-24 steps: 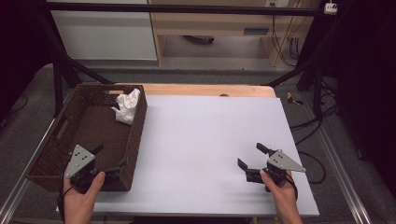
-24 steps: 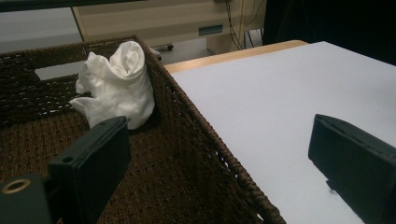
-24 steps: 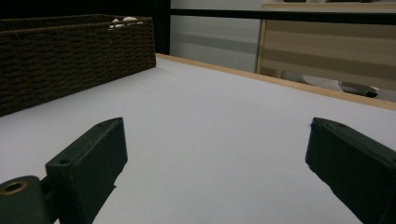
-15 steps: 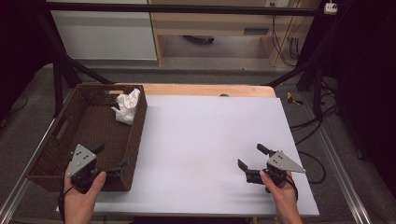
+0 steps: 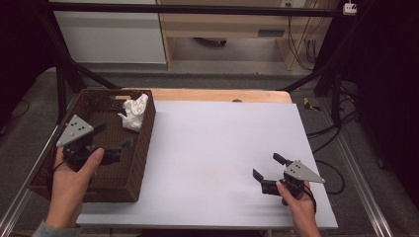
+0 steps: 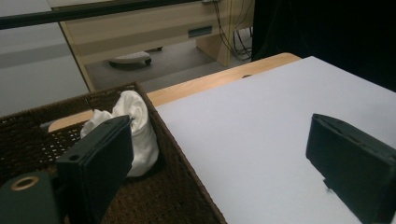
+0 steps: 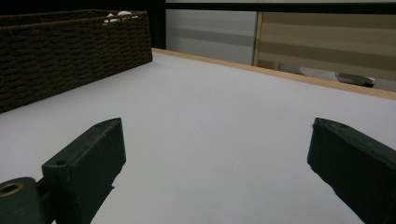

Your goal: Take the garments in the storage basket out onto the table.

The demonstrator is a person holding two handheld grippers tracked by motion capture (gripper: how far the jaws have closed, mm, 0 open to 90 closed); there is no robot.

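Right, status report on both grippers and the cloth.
Left gripper open, over basket. Right gripper open, empty, above table. White cloth in basket's far corner, untouched. Nothing in the way.

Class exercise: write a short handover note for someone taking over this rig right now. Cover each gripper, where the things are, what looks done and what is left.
Left gripper: open, holding nothing, above the brown basket, pointing toward the white cloth.
Right gripper: open, holding nothing, low over the white table near its front right corner.
Cloth: crumpled in the basket's far right corner, against the wall, touched by neither gripper.
Done: nothing gripped yet.
Left: probably bring the left gripper to the cloth and close on it.
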